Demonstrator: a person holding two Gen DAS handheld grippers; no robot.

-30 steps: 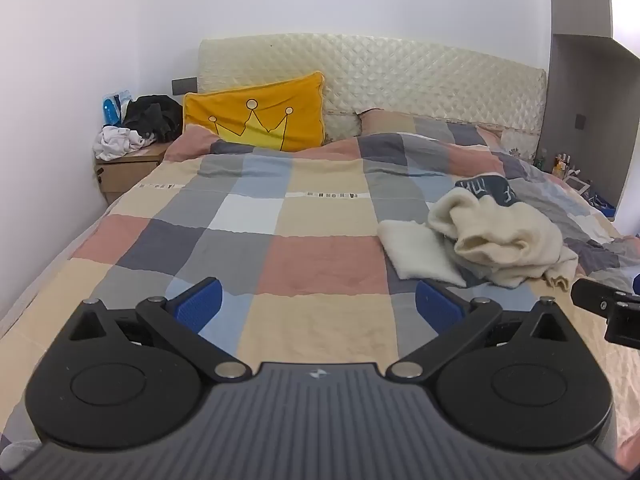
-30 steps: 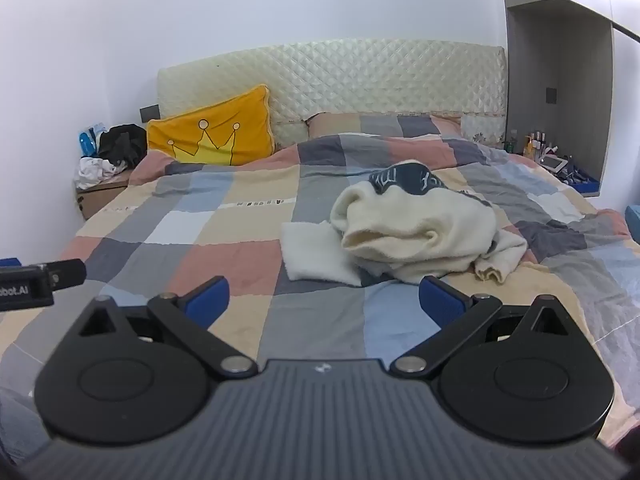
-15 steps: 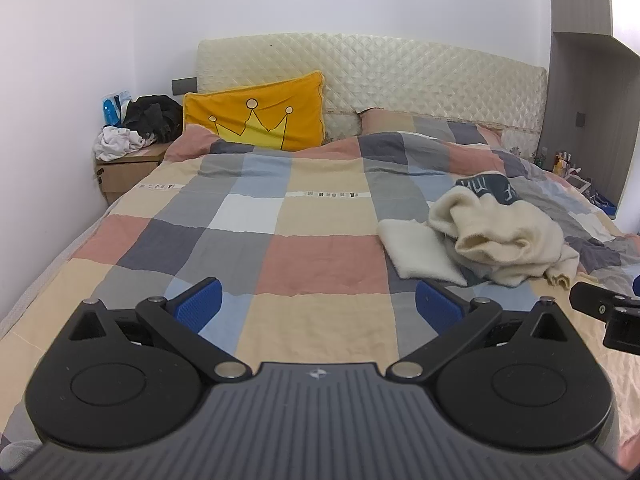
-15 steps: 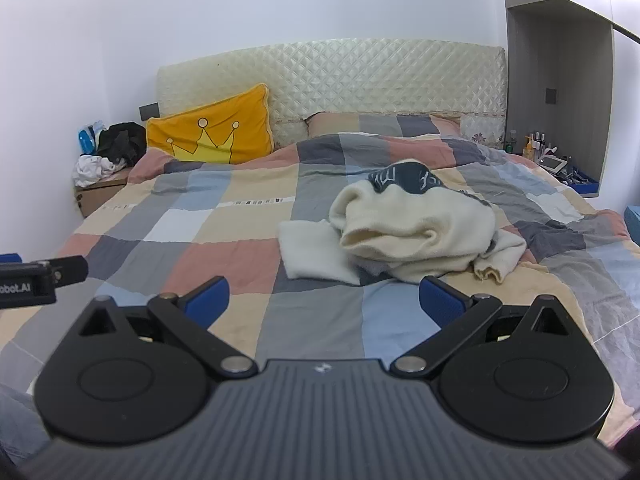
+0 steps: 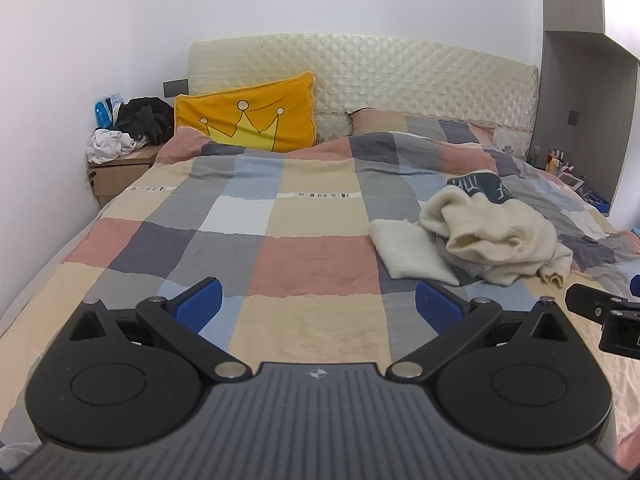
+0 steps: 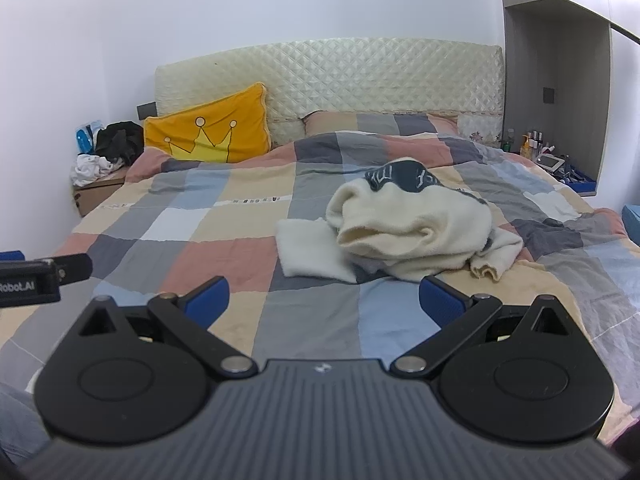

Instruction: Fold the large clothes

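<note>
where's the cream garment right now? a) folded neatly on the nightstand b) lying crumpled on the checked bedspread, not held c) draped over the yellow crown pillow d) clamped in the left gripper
b: the cream garment lies in a crumpled heap on the checked bedspread, and both the left gripper and the right gripper are open and short of it, holding nothing.

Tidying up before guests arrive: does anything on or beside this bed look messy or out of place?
Yes. A cream garment lies crumpled in a heap on the checked quilt, unfolded. Clothes are also piled loosely on the bedside box.
</note>
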